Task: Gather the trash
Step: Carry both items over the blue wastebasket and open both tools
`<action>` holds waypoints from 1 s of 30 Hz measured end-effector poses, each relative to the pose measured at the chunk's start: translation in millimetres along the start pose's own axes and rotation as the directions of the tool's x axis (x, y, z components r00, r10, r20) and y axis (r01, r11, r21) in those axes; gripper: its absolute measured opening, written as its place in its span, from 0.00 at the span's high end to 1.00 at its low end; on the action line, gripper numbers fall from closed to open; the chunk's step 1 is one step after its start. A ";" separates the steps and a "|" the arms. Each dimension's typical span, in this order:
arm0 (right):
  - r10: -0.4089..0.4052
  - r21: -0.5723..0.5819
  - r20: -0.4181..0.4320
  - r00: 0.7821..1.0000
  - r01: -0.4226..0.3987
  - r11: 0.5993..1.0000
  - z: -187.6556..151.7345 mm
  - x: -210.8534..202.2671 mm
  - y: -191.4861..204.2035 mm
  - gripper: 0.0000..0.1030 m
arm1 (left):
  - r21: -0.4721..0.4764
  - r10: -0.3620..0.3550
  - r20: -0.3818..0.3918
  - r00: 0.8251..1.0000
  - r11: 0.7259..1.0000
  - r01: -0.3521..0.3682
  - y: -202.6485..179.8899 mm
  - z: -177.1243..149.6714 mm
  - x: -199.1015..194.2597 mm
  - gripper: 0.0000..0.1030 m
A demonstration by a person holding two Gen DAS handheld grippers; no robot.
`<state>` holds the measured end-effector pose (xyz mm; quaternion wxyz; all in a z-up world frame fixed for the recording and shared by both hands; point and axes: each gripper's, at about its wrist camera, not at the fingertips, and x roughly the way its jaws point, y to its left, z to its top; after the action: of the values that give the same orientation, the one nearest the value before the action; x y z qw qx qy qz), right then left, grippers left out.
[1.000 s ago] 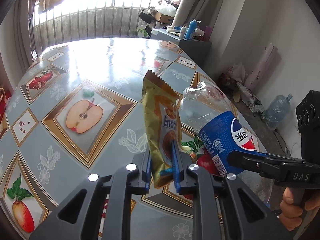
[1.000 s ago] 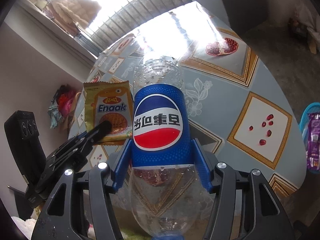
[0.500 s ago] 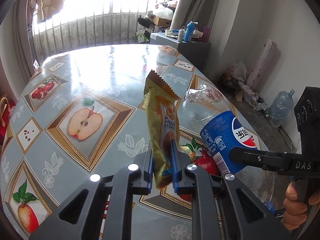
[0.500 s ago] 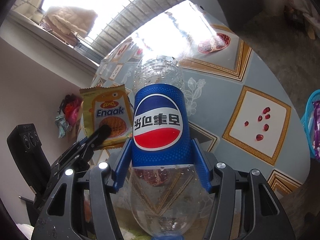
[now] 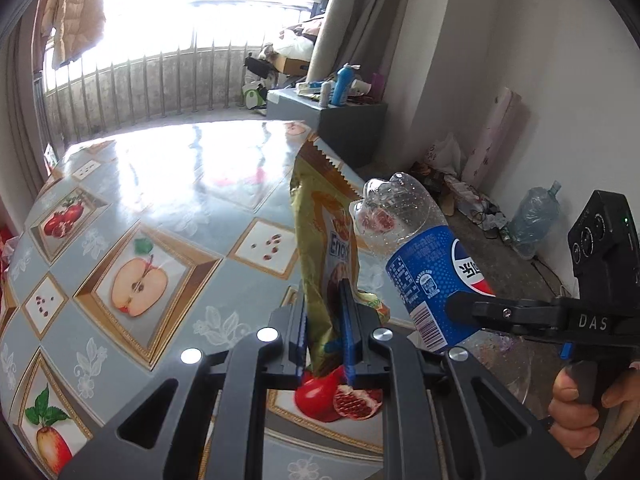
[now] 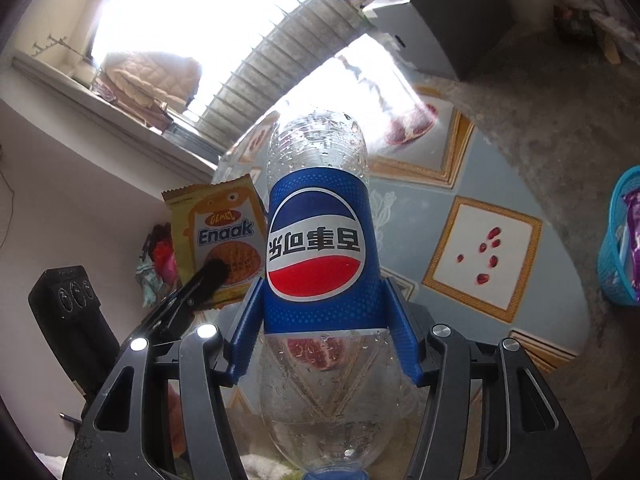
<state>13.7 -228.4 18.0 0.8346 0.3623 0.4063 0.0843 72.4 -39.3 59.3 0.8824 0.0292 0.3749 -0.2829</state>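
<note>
My left gripper is shut on a yellow Enaak snack wrapper and holds it upright above the table. The wrapper also shows in the right wrist view, with the left gripper's finger in front of it. My right gripper is shut on an empty Pepsi bottle with a blue label, held above the table edge. The bottle and the right gripper's finger show at the right of the left wrist view, close beside the wrapper.
A round table with a fruit-pattern cloth lies below both grippers. A blue basket with a purple wrapper in it stands on the floor at the right. A grey cabinet with bottles stands behind the table. A water jug sits by the wall.
Both grippers have risen higher above the table with their loads. The bottle and the wrapper have come closer together. The blue basket shows more in the right wrist view.
</note>
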 end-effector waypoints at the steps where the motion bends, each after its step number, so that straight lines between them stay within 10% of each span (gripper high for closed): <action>1: -0.002 0.011 0.034 0.999 0.001 1.000 0.2 -12.7 -5.0 0.47 | 0.020 -0.022 0.005 1.000 1.000 0.022 -9.3 5.3 0.7 0.87; 12: -0.312 0.320 0.303 0.900 0.213 0.923 -13.9 -154.2 -150.1 0.47 | 0.213 -0.276 -0.129 0.952 0.930 0.299 -156.6 34.6 61.7 0.87; 21: -0.357 0.670 0.027 0.934 0.248 0.700 -20.3 -101.3 -365.8 0.47 | 0.277 -0.296 -0.331 0.896 0.877 0.392 -241.8 22.5 146.2 0.87; 30: -0.335 0.757 -0.208 0.919 0.368 0.541 -10.5 -19.3 -488.2 0.48 | 0.269 -0.167 -0.603 0.780 0.878 0.396 -308.8 11.6 297.4 0.87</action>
<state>-81.7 -584.3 -303.1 0.5837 0.5984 0.4816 -0.2630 85.2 -443.1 -84.5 0.6553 0.2245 0.5553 -0.4601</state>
